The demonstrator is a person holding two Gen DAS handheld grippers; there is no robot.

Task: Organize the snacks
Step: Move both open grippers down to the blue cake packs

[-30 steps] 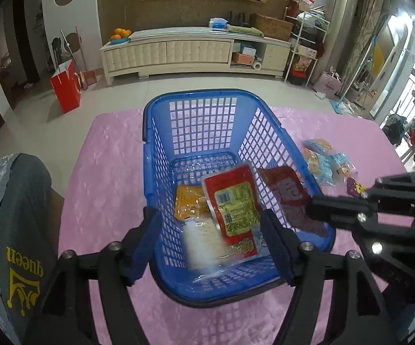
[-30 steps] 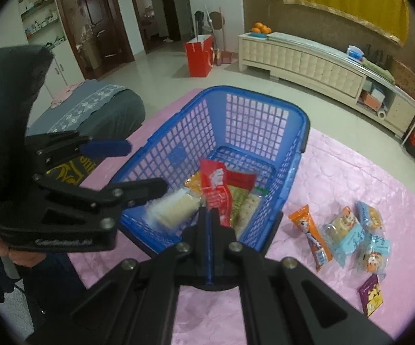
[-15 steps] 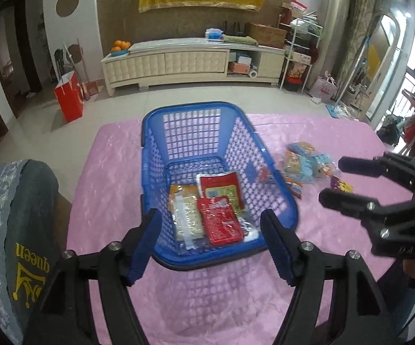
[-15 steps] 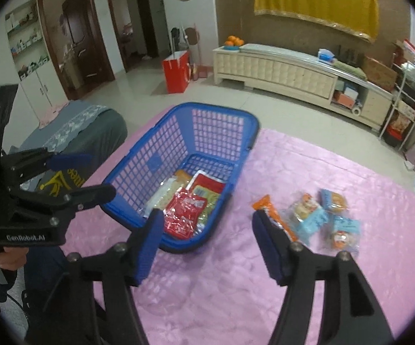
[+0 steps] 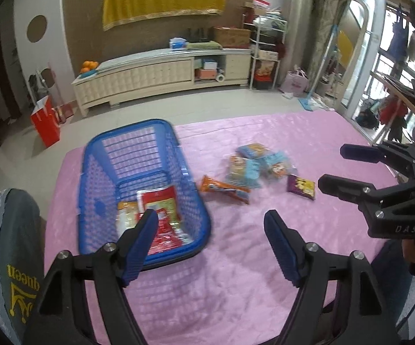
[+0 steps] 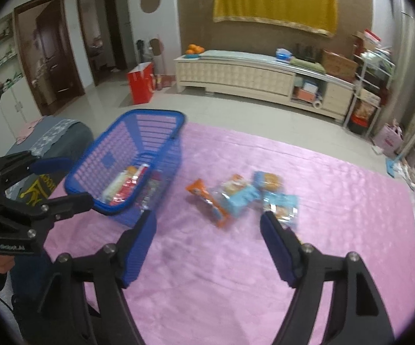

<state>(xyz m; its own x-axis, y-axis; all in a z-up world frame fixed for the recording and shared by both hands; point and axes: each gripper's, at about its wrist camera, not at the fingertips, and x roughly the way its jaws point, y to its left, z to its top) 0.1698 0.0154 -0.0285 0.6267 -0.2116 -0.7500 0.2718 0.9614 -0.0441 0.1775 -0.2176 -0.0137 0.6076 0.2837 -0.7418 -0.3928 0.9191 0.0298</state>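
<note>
Snacks are partly put away: some red and yellow packets lie inside the blue basket on the pink cloth. Next to the basket wait more snacks, an orange packet, some light blue bags and a small purple packet, so I think about half the job is left. The left gripper is spread wide with nothing in it, and the right gripper has just been opening and is empty too.
</note>
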